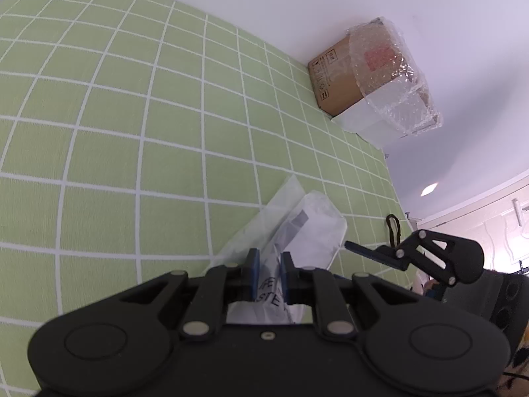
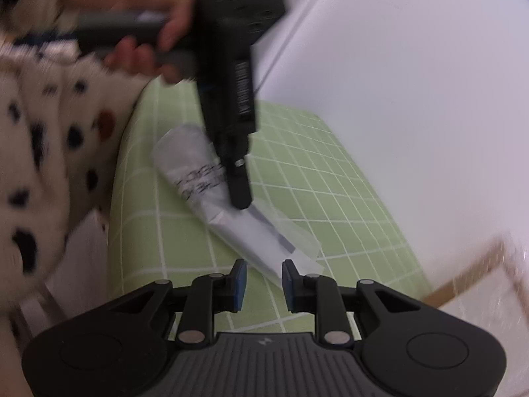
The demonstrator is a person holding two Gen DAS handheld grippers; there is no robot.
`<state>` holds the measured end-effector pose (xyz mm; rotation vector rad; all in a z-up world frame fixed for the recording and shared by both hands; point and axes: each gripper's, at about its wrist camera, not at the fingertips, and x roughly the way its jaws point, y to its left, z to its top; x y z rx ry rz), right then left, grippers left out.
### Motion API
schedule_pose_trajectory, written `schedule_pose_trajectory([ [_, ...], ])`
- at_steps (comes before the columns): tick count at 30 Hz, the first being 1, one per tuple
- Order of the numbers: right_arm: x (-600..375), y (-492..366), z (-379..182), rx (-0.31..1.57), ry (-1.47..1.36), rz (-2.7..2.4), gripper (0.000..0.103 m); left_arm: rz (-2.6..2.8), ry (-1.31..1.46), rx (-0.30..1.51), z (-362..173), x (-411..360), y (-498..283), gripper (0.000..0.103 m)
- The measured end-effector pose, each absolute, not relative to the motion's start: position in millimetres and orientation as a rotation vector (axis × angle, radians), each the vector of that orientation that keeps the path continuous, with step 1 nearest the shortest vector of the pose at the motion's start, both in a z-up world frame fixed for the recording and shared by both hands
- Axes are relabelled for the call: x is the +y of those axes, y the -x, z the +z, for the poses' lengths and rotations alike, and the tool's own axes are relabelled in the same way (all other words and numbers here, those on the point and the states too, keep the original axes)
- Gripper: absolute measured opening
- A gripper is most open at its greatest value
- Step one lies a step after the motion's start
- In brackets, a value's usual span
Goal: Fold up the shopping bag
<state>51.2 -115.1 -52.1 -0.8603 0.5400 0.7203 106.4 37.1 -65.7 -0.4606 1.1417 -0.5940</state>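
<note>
Two grippers, left gripper pinching shopping bag, right gripper parted

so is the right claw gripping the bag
No, the right claw is open with its pads apart, and the end of the shopping bag lies just beyond them, ungripped.

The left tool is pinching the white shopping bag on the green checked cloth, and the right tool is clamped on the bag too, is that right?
Not quite. The left tool does pinch the shopping bag on the green checked cloth, but the right tool is open, with nothing between its fingers; the right wrist view shows this.
</note>
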Motion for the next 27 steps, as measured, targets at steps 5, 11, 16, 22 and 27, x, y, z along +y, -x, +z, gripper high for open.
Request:
schedule_pose_trajectory([
  [5, -100.9, -49.4, -63.3, 0.47, 1.009, 0.706, 0.026, -0.597, 0.449, 1.144, -65.2, 36.1, -106.8, 0.014],
  [11, -94.4, -47.5, -69.5, 0.356, 1.227, 0.814, 0.026, -0.61, 0.448, 1.155, -66.2, 37.2, -109.7, 0.013],
  [16, -95.3, -60.2, -66.6, 0.304, 1.398, 0.979, 0.027, -0.63, 0.458, 1.173, -68.0, 38.3, -113.9, 0.013],
  [22, -95.4, -64.8, -67.8, 0.228, 1.512, 1.064, 0.032, -0.632, 0.483, 1.17, -70.2, 40.6, -112.9, 0.012],
  [27, -97.5, -62.8, -74.9, 0.193, 1.454, 1.03, 0.032, -0.637, 0.481, 1.169, -70.6, 40.7, -112.8, 0.011],
])
